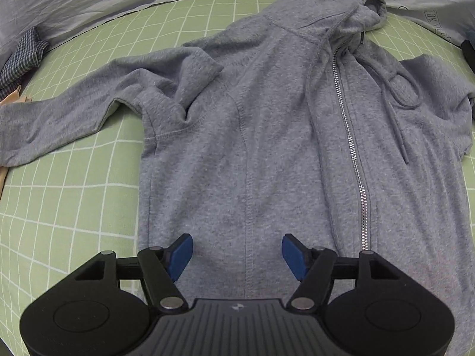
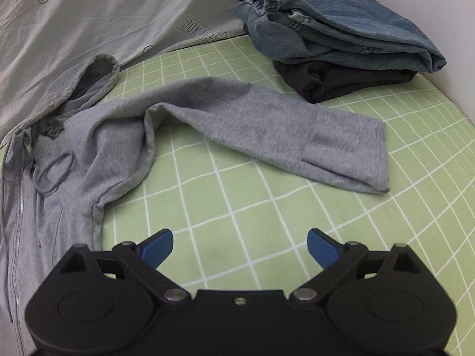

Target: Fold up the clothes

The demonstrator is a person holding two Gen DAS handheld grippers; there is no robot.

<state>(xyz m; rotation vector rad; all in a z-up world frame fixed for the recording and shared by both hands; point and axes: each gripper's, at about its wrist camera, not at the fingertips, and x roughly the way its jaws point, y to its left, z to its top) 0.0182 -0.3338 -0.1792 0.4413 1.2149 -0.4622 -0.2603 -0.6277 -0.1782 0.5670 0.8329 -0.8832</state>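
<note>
While both claws gape empty, left claw [image 1: 237,255] over the fuzzy grey zip-up fleece hoodie [image 1: 267,148], right claw [image 2: 240,249] over the green grid-checked bedsheet [image 2: 237,207], folded blue denim [image 2: 341,29] tops a folded black garment [image 2: 341,83] near the far edge.

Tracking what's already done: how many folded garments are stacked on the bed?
2: folded blue denim on top, a folded dark garment beneath it, at the far right corner. More may be hidden inside the stack.

Left gripper [image 1: 237,252] and right gripper [image 2: 240,247] both point steeply downward, jaws apart and empty.
</note>
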